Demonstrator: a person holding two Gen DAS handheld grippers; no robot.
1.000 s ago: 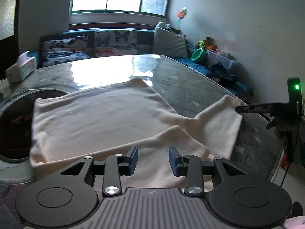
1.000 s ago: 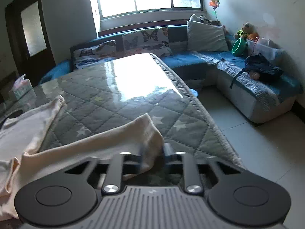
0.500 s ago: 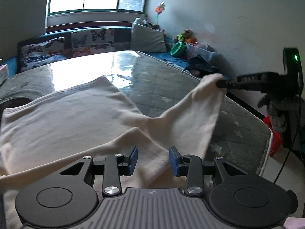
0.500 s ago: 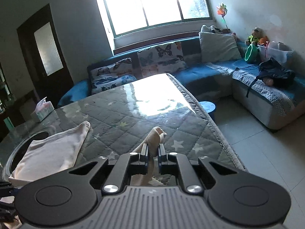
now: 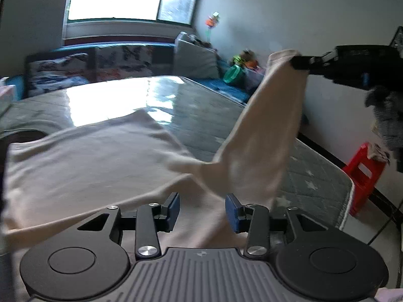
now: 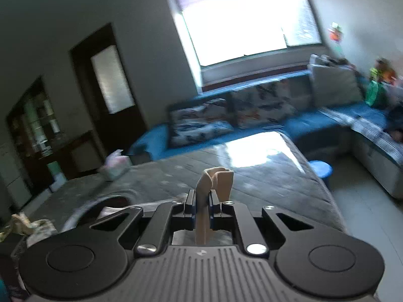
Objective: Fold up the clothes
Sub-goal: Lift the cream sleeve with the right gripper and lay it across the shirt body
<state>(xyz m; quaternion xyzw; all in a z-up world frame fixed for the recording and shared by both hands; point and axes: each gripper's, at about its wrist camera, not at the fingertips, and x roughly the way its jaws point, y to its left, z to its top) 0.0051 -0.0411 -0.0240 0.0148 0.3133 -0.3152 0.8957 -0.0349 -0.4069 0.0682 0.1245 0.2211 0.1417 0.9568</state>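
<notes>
A cream shirt (image 5: 83,158) lies spread on the quilted grey table (image 5: 201,115). Its right sleeve (image 5: 267,130) is lifted high off the table, pinched at its tip by my right gripper (image 5: 296,61), seen at the upper right of the left wrist view. In the right wrist view that gripper (image 6: 202,201) is shut on the bunched sleeve end (image 6: 216,178), held well above the table (image 6: 272,176). My left gripper (image 5: 202,207) hangs open just over the shirt's near edge, with cloth below and nothing between its blue pads (image 5: 233,212).
A blue sofa (image 6: 314,123) with patterned cushions runs along the far side and right wall. A tissue box (image 6: 114,163) sits at the table's far left. A red stool (image 5: 362,173) stands on the floor right of the table. A blue stool (image 6: 321,170) is beyond the table's corner.
My right gripper closed on the sleeve end and raised it from the table up to about shoulder height. The left gripper stayed open over the shirt's near edge.
</notes>
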